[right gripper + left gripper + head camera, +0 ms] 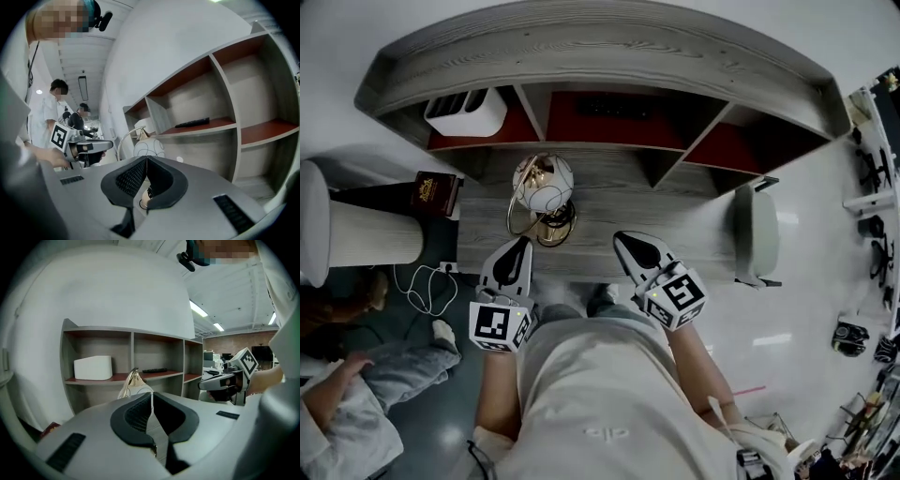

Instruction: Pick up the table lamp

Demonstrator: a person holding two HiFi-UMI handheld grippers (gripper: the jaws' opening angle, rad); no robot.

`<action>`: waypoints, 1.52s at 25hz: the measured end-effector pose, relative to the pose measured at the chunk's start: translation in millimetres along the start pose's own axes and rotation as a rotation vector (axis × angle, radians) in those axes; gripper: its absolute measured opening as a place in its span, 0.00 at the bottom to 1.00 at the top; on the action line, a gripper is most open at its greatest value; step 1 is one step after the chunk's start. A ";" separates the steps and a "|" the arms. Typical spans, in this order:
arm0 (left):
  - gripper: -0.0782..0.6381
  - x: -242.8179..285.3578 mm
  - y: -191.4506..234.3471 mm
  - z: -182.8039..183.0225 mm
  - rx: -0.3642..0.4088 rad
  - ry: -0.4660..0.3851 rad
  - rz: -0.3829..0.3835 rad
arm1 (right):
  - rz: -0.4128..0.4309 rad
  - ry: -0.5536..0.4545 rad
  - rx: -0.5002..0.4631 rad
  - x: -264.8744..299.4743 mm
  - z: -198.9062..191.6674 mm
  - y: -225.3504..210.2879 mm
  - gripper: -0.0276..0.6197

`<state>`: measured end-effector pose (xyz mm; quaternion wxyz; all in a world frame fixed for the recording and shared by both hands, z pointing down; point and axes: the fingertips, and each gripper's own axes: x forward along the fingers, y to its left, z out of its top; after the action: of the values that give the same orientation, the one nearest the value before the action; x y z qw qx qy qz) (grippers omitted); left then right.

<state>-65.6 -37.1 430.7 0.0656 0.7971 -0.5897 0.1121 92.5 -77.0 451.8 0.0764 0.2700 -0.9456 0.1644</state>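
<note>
White and gold, the table lamp (544, 192) stands on the counter (675, 220). From the head view it is just ahead of the left hand-held gripper (522, 244). It is ahead and to the left of the right hand-held gripper (624, 240), so the left one looks nearer. In the left gripper view the lamp peeks up right behind the jaws, which are pressed together and empty. In the right gripper view it sits ahead, a bit left, and those jaws are closed and empty too. The lamp stands straight up, with its long way going up and down.
</note>
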 end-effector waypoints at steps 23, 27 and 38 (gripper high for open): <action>0.30 43.8 56.6 2.1 0.070 0.089 -0.014 | -0.056 0.080 0.067 49.4 -33.7 -23.5 0.09; 0.25 49.3 53.2 0.7 0.078 0.092 -0.066 | -0.091 0.078 0.082 48.8 -38.5 -21.3 0.09; 0.17 56.1 54.7 -6.0 0.088 0.115 -0.119 | -0.128 0.071 0.103 54.0 -46.2 -9.0 0.09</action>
<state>-102.8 -103.8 449.4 0.0707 0.8250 -0.5311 0.1796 54.4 -94.1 510.0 0.1061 0.3275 -0.9135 0.2169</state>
